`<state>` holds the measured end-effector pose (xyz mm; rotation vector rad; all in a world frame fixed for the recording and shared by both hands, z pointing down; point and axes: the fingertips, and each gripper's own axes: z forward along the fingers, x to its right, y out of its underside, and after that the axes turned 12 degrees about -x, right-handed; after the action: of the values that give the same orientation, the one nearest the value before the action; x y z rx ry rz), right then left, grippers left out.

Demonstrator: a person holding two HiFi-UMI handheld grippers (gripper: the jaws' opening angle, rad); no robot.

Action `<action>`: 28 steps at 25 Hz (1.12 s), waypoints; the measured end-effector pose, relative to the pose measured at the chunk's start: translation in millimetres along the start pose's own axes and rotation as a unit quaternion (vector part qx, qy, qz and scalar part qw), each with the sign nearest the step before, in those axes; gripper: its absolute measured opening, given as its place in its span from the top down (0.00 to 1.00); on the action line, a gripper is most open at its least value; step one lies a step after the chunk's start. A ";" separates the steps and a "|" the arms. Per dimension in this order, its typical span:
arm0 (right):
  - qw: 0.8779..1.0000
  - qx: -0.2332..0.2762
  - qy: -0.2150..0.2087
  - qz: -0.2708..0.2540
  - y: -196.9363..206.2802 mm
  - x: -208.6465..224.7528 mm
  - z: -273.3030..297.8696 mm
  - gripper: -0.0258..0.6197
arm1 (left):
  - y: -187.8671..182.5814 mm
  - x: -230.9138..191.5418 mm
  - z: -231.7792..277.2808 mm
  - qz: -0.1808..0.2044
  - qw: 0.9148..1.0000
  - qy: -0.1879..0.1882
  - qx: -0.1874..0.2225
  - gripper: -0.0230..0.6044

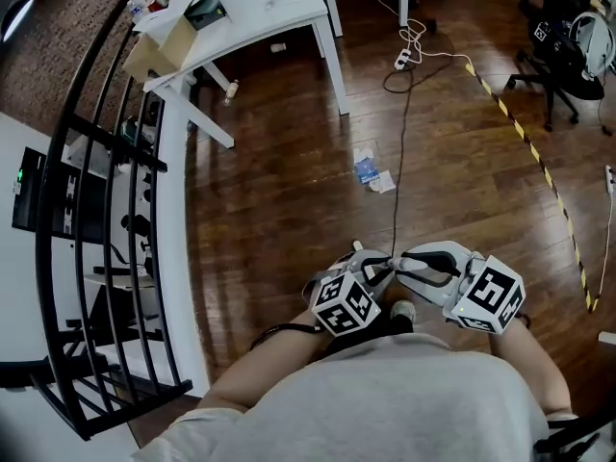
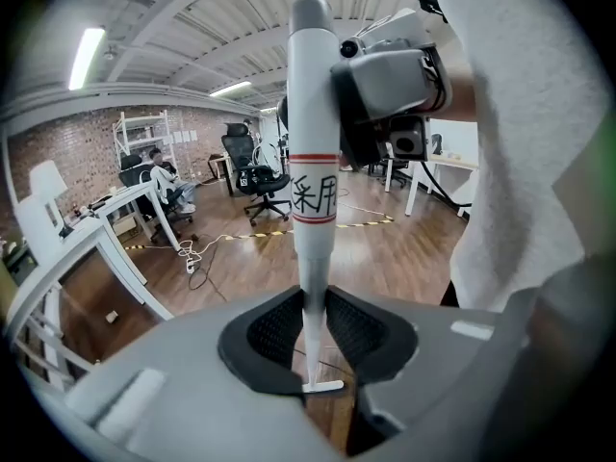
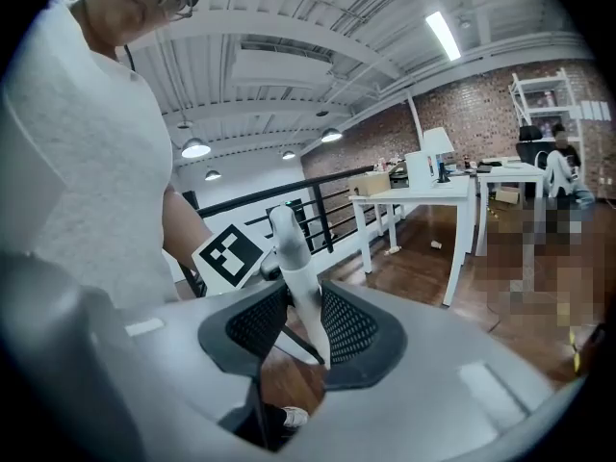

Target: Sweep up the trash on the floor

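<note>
Trash on floor, white handle in left gripper.

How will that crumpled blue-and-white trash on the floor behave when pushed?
The trash looks like thin crumpled wrapper and paper, so it is probably very light and floppy, apt to skid on the glossy wood floor. It seems to be several loose pieces, which may scatter rather than move together.

Open-plan loft office, white worktops, black swivel chairs, wooden floor with a trailing power strip and yellow-black tape, bare brick wall, exposed ceiling beams with strip lights, black metal railing, storage shelving
</note>
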<state>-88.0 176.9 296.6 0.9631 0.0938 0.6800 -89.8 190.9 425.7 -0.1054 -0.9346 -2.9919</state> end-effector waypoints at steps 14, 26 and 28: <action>0.999 -0.003 0.030 0.011 -10.3 7.9 8.1 0.79 | 3.1 -11.0 -3.5 0.017 0.999 0.028 0.014 0.85; 0.999 -0.002 0.037 0.013 -13.8 7.0 10.0 0.80 | 4.8 -11.8 -6.7 0.023 0.999 0.037 0.016 0.85; 0.999 -0.001 0.037 0.014 -13.3 7.0 8.8 0.80 | 3.7 -11.2 -6.7 0.024 0.999 0.038 0.017 0.85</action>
<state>-72.8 169.5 292.9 0.9379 0.1456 0.7415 -78.9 183.9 421.6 -0.0141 -0.9591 -2.9133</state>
